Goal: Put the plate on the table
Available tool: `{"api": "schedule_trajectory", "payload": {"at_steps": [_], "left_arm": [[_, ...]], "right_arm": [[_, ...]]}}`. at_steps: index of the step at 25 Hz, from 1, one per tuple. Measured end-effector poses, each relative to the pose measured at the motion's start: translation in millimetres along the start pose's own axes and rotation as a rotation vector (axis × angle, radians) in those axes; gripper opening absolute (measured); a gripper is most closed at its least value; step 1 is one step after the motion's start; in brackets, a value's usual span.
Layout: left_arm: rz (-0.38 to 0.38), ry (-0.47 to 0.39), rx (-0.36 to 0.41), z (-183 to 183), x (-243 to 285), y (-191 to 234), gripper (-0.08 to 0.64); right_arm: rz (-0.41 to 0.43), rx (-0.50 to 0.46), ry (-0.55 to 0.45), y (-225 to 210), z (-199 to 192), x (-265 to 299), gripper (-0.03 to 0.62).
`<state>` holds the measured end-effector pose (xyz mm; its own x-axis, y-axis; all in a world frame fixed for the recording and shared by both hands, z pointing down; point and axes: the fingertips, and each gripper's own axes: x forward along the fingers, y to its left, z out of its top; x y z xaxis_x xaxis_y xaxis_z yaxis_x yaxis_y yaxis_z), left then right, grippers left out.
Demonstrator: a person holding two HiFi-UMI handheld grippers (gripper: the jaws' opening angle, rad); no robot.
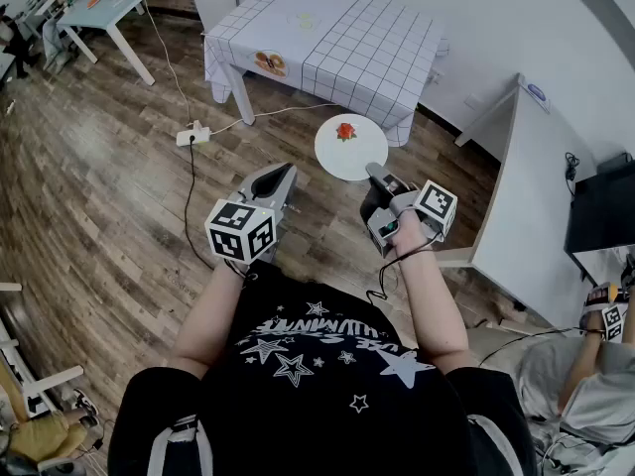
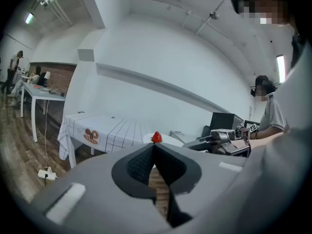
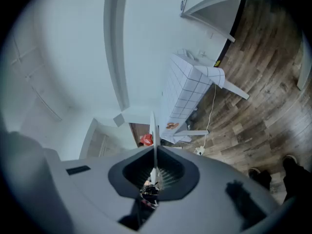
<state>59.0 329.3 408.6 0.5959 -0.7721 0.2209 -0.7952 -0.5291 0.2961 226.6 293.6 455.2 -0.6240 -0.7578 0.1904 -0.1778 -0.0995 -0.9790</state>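
Carrying step in hand. The right gripper (image 1: 378, 177) had its fingers clenched on the near rim of the white plate (image 1: 350, 152). The plate was held in the air over the wooden floor (image 1: 99, 177), with a strawberry (image 1: 345, 131) toward its 12 o'clock edge. The left gripper (image 1: 283, 175) was closed on nothing. The tabletop (image 1: 367, 38), under a grid-pattern cloth, stood at 12 o'clock, well apart. Judged next: advance, keep the plate level, lower it onto bare cloth. White walls; a power strip (image 1: 193, 135) lay at 10 o'clock.
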Motion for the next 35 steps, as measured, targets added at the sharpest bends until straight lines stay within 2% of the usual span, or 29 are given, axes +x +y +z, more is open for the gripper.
{"api": "schedule_trajectory", "payload": {"at_steps": [6,11,17,21,24,30,33,35], "left_arm": [[0.035,-0.02,0.008,5.7,-5.2,8.7,0.009],[0.06,-0.023,0.043,8.4,-6.1,10.0,0.009],[0.105,-0.025,0.017,0.6,-8.0,10.2,0.009],[0.1,-0.029,0.017,-3.3,-11.5,3.7,0.009],[0.102,-0.039,0.014,-3.7,-12.9,-1.7,0.009],[0.106,-0.019,-0.028,2.7,-40.2,38.0,0.009],[0.117,-0.007,-0.036,-8.3,-27.4,46.0,0.009],[0.12,-0.004,-0.044,-9.8,-11.9,66.6,0.009]], "right_arm": [[0.011,0.008,0.009,5.8,-8.1,7.1,0.023],[0.005,0.01,0.035,4.9,-20.2,8.2,0.022],[0.024,-0.004,0.063,4.7,-30.4,8.3,0.023],[0.036,-0.05,0.064,4.6,-30.0,8.4,0.023],[0.049,-0.043,0.071,5.8,-28.9,11.1,0.023],[0.009,0.002,0.089,23.9,-64.4,50.4,0.023],[0.002,0.016,0.094,12.1,-54.4,60.9,0.023],[-0.006,0.028,0.089,3.2,-44.4,81.4,0.023]]}}
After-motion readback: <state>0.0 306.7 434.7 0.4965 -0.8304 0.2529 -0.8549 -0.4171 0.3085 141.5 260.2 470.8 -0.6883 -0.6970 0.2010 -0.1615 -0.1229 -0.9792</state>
